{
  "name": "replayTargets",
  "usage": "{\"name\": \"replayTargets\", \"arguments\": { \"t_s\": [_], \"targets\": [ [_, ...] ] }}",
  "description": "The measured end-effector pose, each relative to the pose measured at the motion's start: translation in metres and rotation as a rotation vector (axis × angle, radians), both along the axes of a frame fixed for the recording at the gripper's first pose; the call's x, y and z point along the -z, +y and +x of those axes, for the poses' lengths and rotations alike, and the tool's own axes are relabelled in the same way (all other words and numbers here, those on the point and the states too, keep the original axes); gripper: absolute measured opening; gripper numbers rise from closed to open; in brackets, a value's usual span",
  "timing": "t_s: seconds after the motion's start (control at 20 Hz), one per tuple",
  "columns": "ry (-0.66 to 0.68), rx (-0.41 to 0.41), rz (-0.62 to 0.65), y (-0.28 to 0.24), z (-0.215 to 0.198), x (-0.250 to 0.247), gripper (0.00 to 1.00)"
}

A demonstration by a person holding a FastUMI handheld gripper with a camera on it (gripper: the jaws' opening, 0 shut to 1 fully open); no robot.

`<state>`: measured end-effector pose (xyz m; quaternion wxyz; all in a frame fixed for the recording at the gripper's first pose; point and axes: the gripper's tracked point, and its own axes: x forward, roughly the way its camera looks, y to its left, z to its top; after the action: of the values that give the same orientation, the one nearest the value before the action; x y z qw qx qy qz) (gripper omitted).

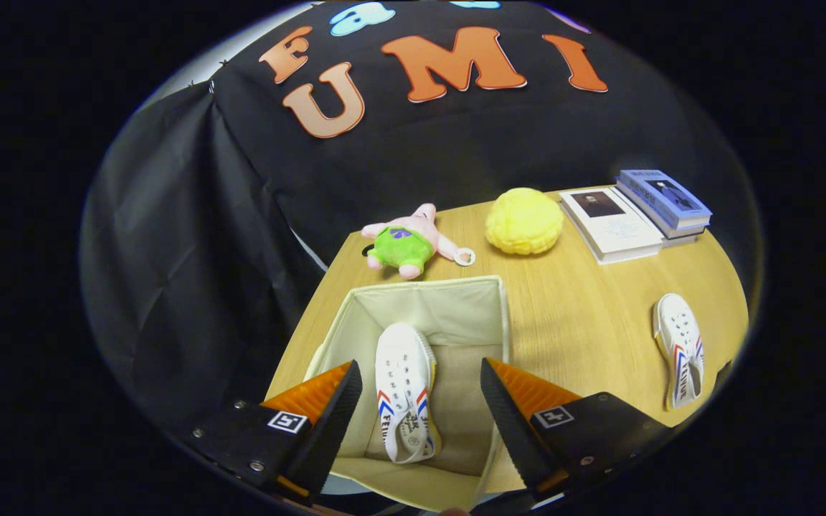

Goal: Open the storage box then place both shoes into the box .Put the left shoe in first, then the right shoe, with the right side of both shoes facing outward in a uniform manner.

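One shoe (pixel 406 390) is lying in the open box (pixel 488 304). The other shoe (pixel 680 351) is waiting on the table (pixel 585 315). The claw (pixel 420 401) is hanging wide open, holding nothing.

Printing on the shoe in the box (pixel 404 390) illegible, book covers (pixel 612 223) likewise

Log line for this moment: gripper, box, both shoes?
gripper: open, above box | storage box: open | shoe in box: between fingers | second shoe: on table, beyond box
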<state>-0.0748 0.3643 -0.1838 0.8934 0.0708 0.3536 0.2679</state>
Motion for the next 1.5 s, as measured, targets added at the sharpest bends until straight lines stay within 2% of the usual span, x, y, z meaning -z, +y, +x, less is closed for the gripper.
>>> {"name": "replayTargets", "arguments": {
  "t_s": [0.4,0.8,1.25,1.5],
  "targets": [
    [-0.082,0.112,-0.033,-0.08,0.044,-0.015,0.99],
    [-0.129,0.225,-0.081,-0.179,0.077,-0.004,0.99],
    [-0.098,0.354,-0.144,-0.294,0.099,0.042,0.99],
    [-0.037,0.383,-0.185,-0.342,0.102,0.086,0.99]
  ]
}}
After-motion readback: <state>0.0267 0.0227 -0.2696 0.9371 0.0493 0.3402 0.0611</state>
